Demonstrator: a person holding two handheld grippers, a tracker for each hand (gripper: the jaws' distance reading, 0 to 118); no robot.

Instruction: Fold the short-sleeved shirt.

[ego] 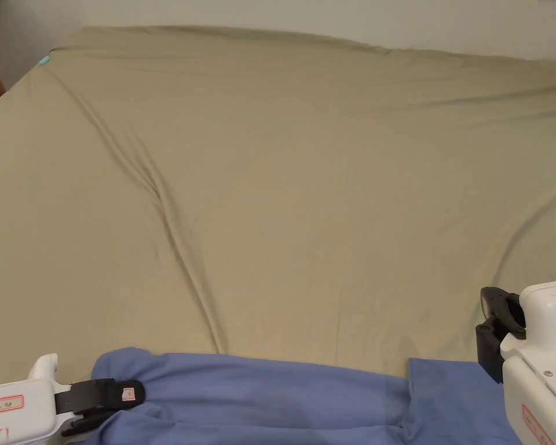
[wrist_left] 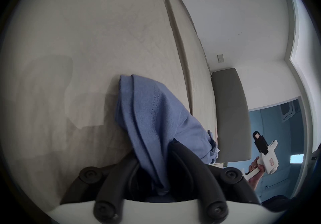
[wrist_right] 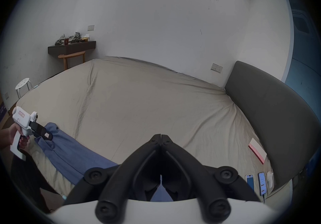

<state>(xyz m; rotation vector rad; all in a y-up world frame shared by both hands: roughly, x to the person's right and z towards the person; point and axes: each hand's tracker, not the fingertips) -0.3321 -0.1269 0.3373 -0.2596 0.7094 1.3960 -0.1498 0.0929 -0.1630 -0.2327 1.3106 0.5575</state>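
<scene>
A blue short-sleeved shirt [ego: 282, 400] lies bunched in a long band along the near edge of the bed [ego: 306, 191]. My left gripper [ego: 131, 394] is at the shirt's left end, shut on a gathered fold of it. In the left gripper view the blue cloth [wrist_left: 152, 116] runs between the two jaws of this gripper [wrist_left: 156, 151] and drapes onto the sheet. My right gripper [ego: 494, 301] hovers over the shirt's right end. Its jaws [wrist_right: 161, 136] are shut tip to tip with nothing between them. It also shows far off as the right gripper [wrist_left: 256, 134], held in the air by a hand.
A beige sheet with a long diagonal crease covers the bed. At its right side stands a grey headboard [wrist_right: 278, 114], with two phones [wrist_right: 256, 182] and a pink-and-white card [wrist_right: 257, 151] beside it. A white stool [wrist_right: 23, 83] and a wall shelf [wrist_right: 72, 47] are at the far left.
</scene>
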